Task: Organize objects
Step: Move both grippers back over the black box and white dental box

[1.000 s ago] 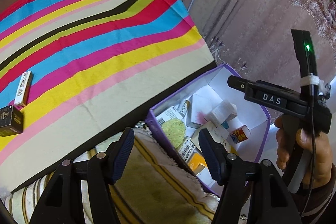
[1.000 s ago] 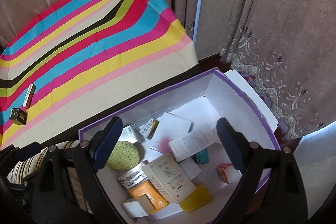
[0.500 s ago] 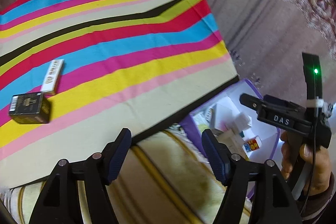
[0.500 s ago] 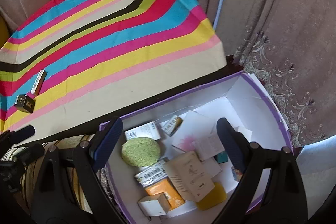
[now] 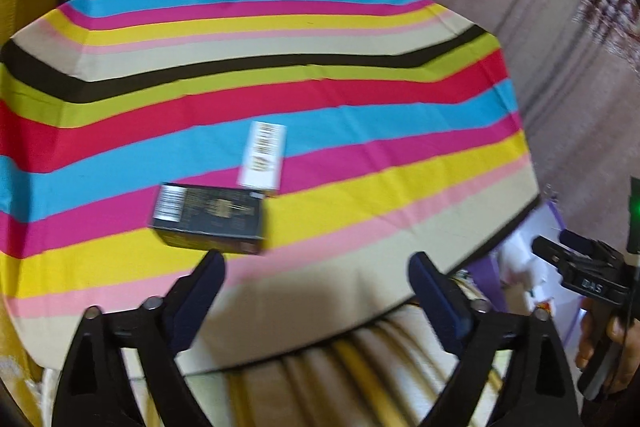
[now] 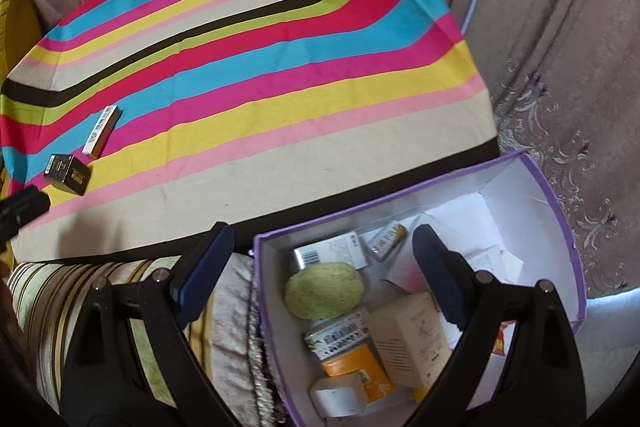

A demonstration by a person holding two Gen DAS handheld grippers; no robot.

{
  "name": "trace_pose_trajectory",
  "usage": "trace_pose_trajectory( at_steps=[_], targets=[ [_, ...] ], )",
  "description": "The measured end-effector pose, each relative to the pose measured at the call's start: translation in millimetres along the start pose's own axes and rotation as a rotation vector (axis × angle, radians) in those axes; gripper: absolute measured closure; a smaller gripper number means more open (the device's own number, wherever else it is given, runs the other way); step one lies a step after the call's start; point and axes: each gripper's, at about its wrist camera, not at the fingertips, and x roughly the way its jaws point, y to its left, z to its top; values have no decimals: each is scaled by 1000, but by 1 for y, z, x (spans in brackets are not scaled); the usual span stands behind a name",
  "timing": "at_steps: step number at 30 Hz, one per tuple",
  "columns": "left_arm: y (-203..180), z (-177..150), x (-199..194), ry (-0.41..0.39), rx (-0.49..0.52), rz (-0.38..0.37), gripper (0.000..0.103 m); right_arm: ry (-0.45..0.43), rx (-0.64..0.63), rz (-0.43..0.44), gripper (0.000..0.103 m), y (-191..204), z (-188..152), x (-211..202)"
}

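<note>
A black box (image 5: 210, 217) with a barcode lies on the striped cloth (image 5: 360, 195), and a slim white box (image 5: 264, 155) lies just behind it. My left gripper (image 5: 316, 277) hovers near them, its jaws opening wide with nothing between them; the black box is just beyond its left fingertip. Both boxes show small at the far left in the right wrist view, black box (image 6: 67, 174) and white box (image 6: 102, 131). My right gripper (image 6: 324, 247) stands open and empty over the rim of the purple box (image 6: 556, 195), which holds several packages and a green sponge (image 6: 325, 291).
A striped cushion (image 6: 120, 307) lies between the cloth's front edge and the purple box. Brown curtains (image 6: 560, 27) hang behind and to the right. A hand (image 5: 600, 339) holds the right gripper's handle at the right edge of the left wrist view.
The left gripper swung left from the purple box over the cloth to the black and white boxes, and its jaws widened. The right gripper shifted left, now straddling the purple box's left wall.
</note>
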Motion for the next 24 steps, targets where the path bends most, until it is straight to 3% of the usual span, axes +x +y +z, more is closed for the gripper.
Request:
trace_pose_trajectory(
  at_steps=[11,18,24],
  targets=[
    [39,14,23,52,27,134,0,11,-63,66,11,37,11,11],
    [52,16,48,106,23,149,0,2,-115,106,11,71,23,15],
    [65,19,59,114,1,107,0,13,-149,147,10,105,36,26]
  ],
)
